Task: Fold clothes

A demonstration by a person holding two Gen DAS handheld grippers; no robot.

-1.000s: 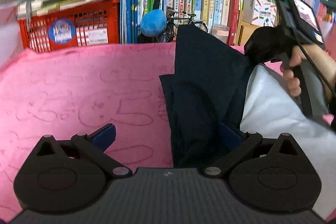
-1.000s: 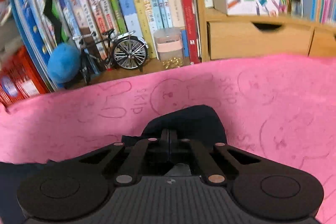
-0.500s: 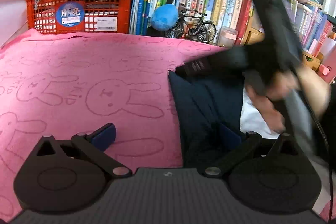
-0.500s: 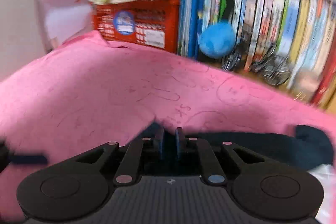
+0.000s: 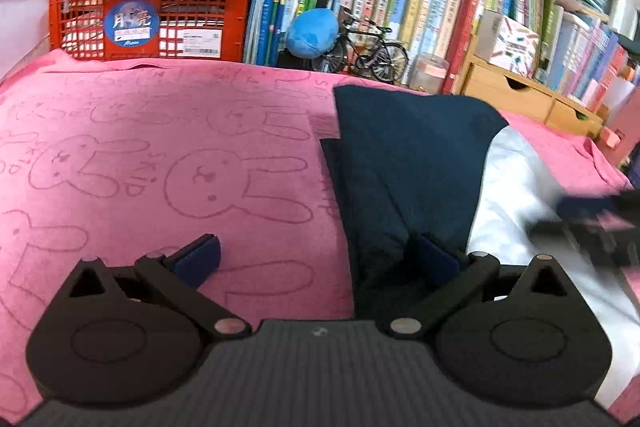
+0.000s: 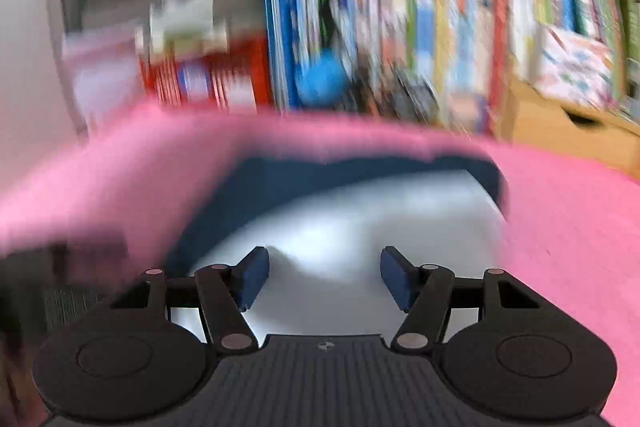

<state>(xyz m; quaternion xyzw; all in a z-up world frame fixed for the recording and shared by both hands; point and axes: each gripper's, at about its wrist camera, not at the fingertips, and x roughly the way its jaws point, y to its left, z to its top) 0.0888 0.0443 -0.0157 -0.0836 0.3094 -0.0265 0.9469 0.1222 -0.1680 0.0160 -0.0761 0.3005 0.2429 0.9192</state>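
Note:
A navy and white garment (image 5: 400, 155) lies on the pink rabbit-print towel (image 5: 160, 155), its navy part folded over the white part (image 5: 516, 195). My left gripper (image 5: 316, 259) is open low over the towel. Its right finger (image 5: 436, 259) rests on the navy cloth's near edge and its left finger (image 5: 196, 259) is over bare towel. The right gripper (image 6: 324, 277) is open above the white part (image 6: 360, 223), with nothing between its pads. The right wrist view is blurred by motion; the navy cloth (image 6: 280, 179) shows beyond the white. The right gripper shows as a dark blur (image 5: 592, 227) at the far right.
Behind the towel stand a red crate (image 5: 152, 23) topped with papers, a row of books (image 5: 420, 7), a blue plush ball (image 5: 312, 31), a model bicycle (image 5: 372, 51) and wooden drawers (image 5: 516, 95). Bare towel stretches to the left of the garment.
The right gripper, shut on the navy cloth before, swung it across the garment, let go and drew back to the right. The navy part now lies flat. My left gripper barely moved.

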